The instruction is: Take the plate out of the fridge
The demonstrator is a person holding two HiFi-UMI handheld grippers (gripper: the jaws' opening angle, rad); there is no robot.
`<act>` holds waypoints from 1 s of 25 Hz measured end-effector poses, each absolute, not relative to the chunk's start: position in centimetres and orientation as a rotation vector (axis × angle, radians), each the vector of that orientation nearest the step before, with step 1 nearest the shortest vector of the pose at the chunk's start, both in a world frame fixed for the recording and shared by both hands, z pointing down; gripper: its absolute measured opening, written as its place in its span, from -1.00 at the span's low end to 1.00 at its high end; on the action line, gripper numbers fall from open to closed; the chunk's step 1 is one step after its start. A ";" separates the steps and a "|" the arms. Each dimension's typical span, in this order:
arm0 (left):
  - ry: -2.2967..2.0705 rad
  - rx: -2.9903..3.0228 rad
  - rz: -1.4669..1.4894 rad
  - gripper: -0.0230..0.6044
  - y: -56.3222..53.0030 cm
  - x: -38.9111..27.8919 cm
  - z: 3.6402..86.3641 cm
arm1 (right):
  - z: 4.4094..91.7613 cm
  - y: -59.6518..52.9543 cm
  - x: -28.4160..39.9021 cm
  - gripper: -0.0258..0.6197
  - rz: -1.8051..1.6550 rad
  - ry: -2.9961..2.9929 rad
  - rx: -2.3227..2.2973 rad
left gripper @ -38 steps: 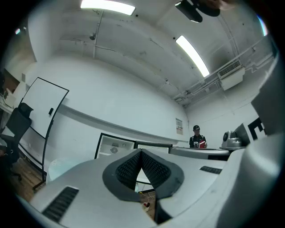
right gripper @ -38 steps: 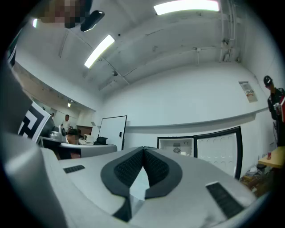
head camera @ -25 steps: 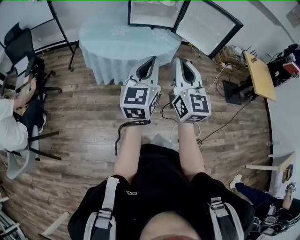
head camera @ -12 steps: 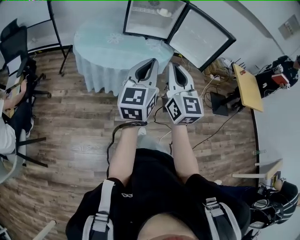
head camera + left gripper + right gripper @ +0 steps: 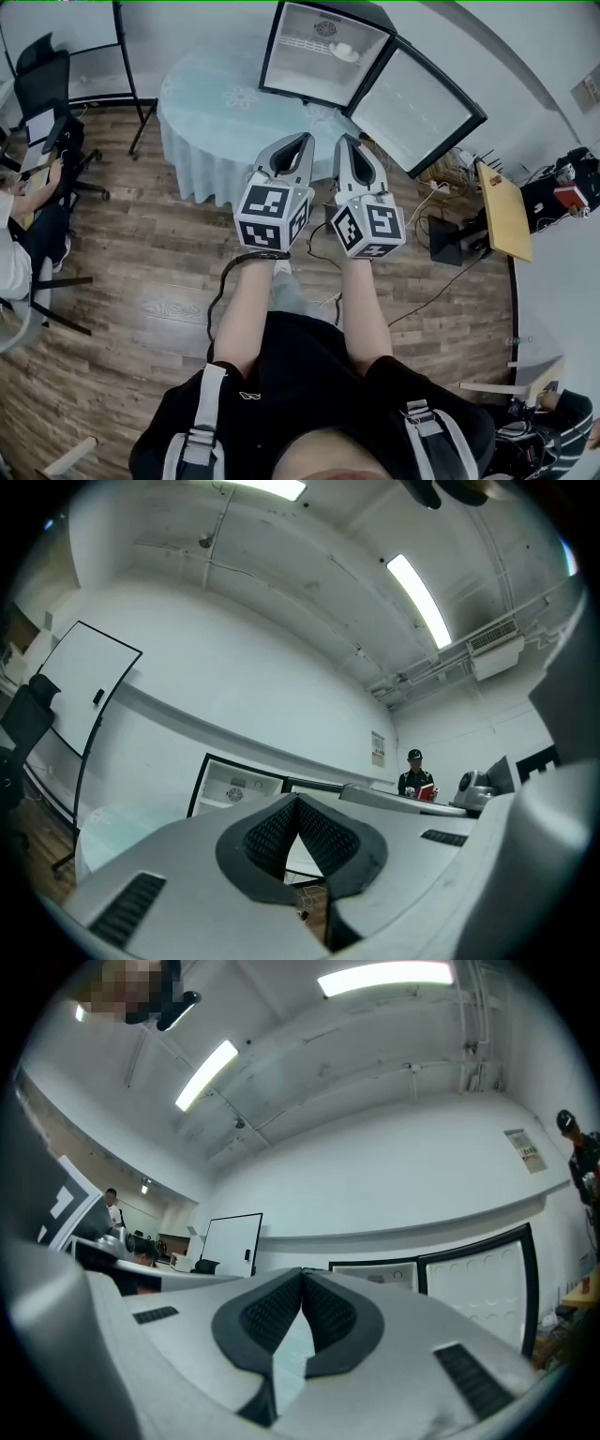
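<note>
A small fridge (image 5: 323, 47) stands open on the round table with a light blue cloth (image 5: 216, 103), its door (image 5: 417, 108) swung out to the right. A white plate (image 5: 344, 52) sits on a shelf inside, at the right. My left gripper (image 5: 302, 139) and right gripper (image 5: 343, 142) are held side by side over the wood floor, short of the table's near edge. Both are shut and hold nothing. The left gripper view shows its jaws (image 5: 297, 800) closed, with the fridge (image 5: 234, 785) beyond. In the right gripper view the jaws (image 5: 302, 1272) meet too.
Black office chairs (image 5: 47, 89) and a seated person (image 5: 14, 253) are at the left. A whiteboard stand (image 5: 122, 56) is behind the table. A wooden board (image 5: 504, 211), equipment and cables (image 5: 441, 272) lie at the right. Another person (image 5: 415, 772) stands far off.
The head view has tilted up, so the open fridge and the plate inside show more fully. Both grippers stay shut and side by side, slightly lower in the view.
</note>
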State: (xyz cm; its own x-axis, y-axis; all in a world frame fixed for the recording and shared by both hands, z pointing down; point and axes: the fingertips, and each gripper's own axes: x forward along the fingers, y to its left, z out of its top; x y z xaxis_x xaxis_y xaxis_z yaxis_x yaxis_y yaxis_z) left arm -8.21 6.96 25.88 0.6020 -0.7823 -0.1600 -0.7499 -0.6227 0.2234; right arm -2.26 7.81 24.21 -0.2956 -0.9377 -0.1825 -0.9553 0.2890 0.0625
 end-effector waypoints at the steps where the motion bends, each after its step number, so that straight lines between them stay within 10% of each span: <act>1: -1.301 2.684 -0.343 -0.93 6.3 -8.0 26.5 | 24.7 7.0 -2.0 -0.92 0.219 2.428 -1.787; 25: -1.462 2.470 -0.286 -0.92 -17.2 1.2 31.6 | 29.4 -17.5 9.3 -0.92 -0.151 2.457 -1.593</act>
State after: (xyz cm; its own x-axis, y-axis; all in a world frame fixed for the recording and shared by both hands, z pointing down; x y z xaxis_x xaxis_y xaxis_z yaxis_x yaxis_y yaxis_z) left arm 1.25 -17.23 31.57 0.4751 -0.8791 -0.0386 -0.8287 -0.4618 0.3163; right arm 9.29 -17.49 29.45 -0.3939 -0.9114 -0.1189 -0.8900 0.4106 -0.1985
